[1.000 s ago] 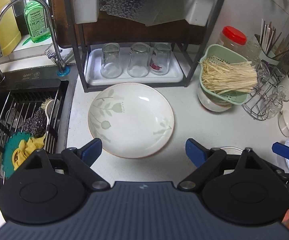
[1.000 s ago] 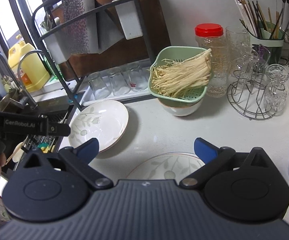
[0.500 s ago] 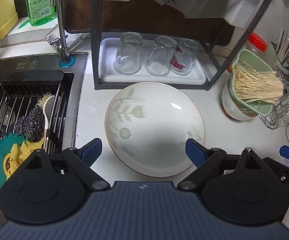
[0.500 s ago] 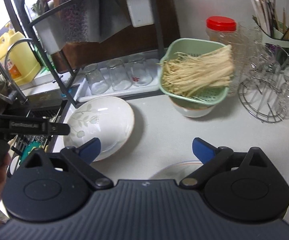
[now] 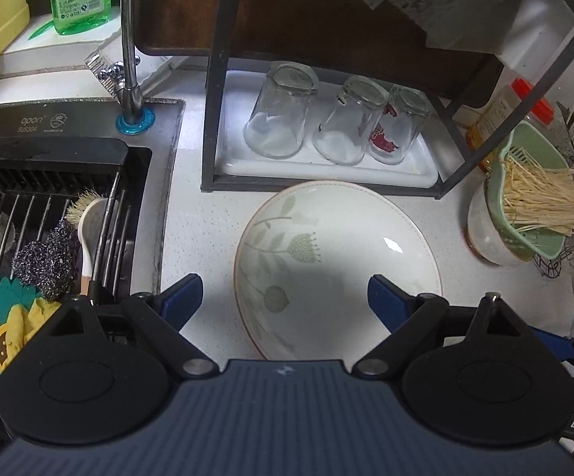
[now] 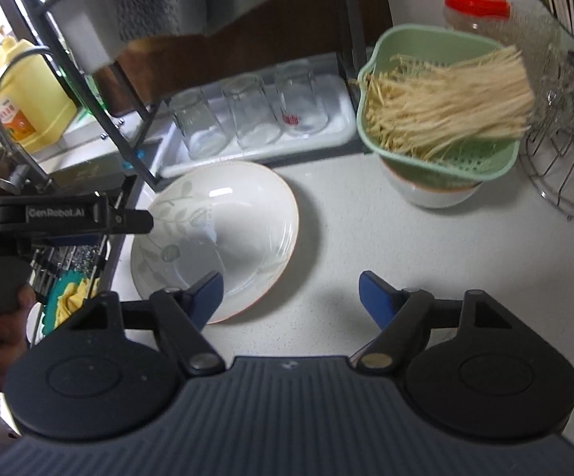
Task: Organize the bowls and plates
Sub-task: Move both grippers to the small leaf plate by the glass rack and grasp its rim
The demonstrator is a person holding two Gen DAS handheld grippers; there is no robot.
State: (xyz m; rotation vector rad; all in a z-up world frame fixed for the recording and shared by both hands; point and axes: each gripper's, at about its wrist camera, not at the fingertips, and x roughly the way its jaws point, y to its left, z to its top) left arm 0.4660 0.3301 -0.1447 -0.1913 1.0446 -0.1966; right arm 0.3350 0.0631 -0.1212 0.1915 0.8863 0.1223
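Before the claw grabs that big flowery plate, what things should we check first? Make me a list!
1. Left claw open wide enough: ok, both blue tips are spread apart.
2. Left claw lined up with the plate: ok, the plate's near part sits between the tips.
3. Plate empty: ok, nothing lies in it.
4. Plate flat on the counter: ok, it rests level in front of the rack.
5. Right claw out of the way: cannot tell; it is open and one tip overlaps the plate's rim.
6. Room around the plate: ok, the bowl with the green strainer stands apart to the right.
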